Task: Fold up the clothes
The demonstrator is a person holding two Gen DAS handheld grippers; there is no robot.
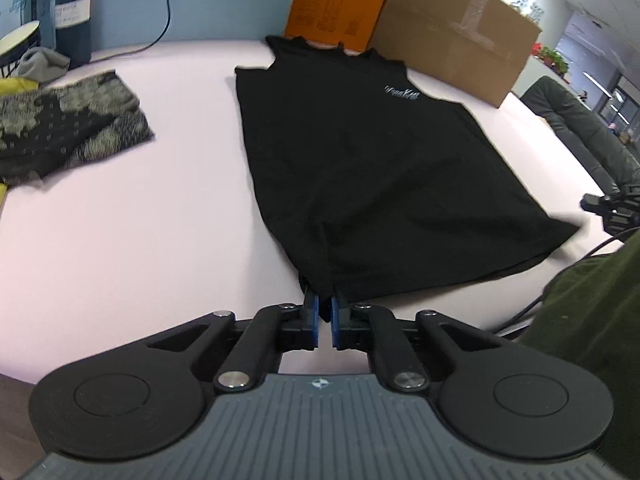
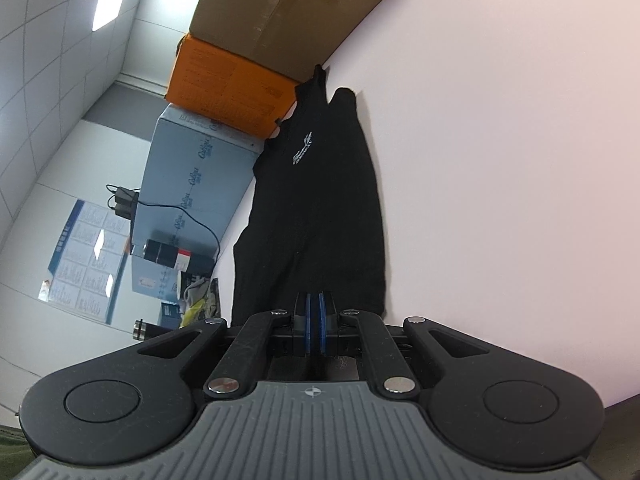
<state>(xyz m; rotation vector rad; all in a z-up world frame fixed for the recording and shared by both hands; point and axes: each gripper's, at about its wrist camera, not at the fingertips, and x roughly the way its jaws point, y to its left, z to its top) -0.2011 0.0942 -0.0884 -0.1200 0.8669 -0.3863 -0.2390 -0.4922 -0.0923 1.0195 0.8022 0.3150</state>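
Black tank top (image 1: 360, 152) lies flat on pink desk (image 1: 140, 240); left tongs (image 1: 325, 312) & right tongs (image 2: 315, 312) each pinch its near hem, patterned garment (image 1: 68, 120) far left.

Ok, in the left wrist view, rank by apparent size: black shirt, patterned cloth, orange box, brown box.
1. black shirt
2. brown box
3. patterned cloth
4. orange box

The cloth lies nearer the camera, so its rank is unsure.
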